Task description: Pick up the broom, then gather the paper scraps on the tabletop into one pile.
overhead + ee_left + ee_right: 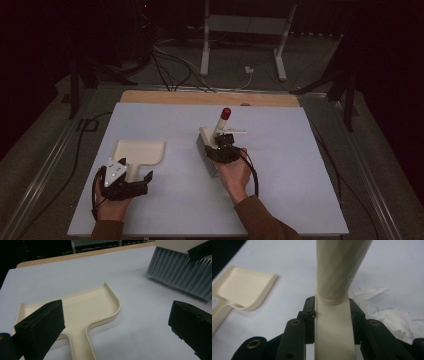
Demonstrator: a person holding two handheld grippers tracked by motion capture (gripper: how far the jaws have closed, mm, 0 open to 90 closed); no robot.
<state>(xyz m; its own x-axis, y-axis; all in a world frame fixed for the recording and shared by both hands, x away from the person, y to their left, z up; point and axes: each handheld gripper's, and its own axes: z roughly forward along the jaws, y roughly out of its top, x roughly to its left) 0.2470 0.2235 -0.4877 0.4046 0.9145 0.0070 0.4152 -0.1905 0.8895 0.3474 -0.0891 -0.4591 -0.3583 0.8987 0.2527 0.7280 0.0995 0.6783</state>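
Overhead: right gripper (221,142) clamped on brush (212,145) handle, one brush, bristles on table (300,175); wide bare surface to its right. Left gripper (125,184) jaws apart, straddling dustpan (140,152) handle; one dustpan.

Left gripper view: dustpan (82,307) ahead between spread jaws, brush bristles (180,277) beyond, upper right.

Right gripper view: jaws pinch cream brush handle (335,322); crumpled paper (382,307) just right, dustpan (244,287) left.

dustpan (82,307): cream plastic, smooth, faint sheen | brush (212,145): cream plastic handle, glossy red cap, grey synthetic-looking bristles | table (300,165): pale matt sheet over a wood edge | scrap (387,312): crumpled white paper | gripper pads (42,327): black, matt, foam-like
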